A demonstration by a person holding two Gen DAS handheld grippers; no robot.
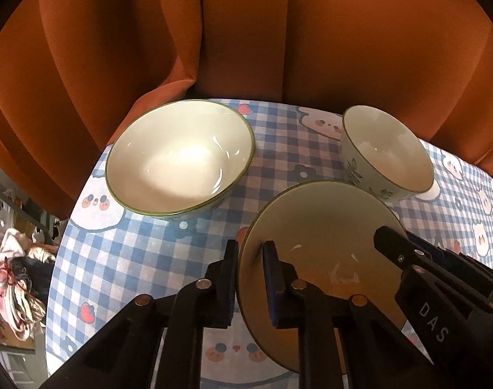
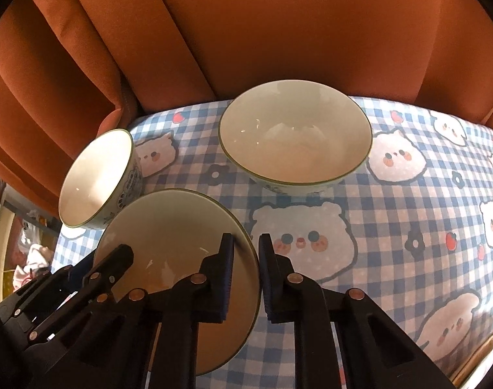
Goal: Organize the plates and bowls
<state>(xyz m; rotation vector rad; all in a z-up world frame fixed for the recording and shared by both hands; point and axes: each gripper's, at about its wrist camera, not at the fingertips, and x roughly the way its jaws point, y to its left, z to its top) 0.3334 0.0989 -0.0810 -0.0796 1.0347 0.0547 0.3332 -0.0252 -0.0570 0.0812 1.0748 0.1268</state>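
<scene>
So the setup is a small bench (image 1: 142, 259) covered in a blue-and-white checked cloth with cartoon bear faces, pushed up against a rust-orange upholstered sofa (image 1: 246, 32), and there's a heap of clothes on the floor off to the left. Right in the middle, closest to both tools, sits the pale cream round ceramic plate with a thin green rim (image 1: 324, 227). The left gripper (image 1: 250, 278) has its fingers clamped onto the plate's left edge, one pad under/outside the rim and one on the inside face. The right gripper (image 2: 246, 278) does the mirror thing on the opposite edge, fingers squeezed about as tight as they go with the rim pinched between them. So the plate is held across its width, one tool on each side, and in both wrist views it looks tipped rather than lying flat, though I can't tell if it's fully off the cloth. Beyond it, away from the fingers toward the sofa, are the big cream ceramic bowl with the green rim (image 1: 181, 159) on the left side and the smaller cream ceramic bowl with leaf prints on its outside (image 1: 386, 152) on the right, both upright and empty. My guess is the plate goes up next and has to clear those two bowls, so both sides need to rise together or it'll twist out of the pinch.
</scene>
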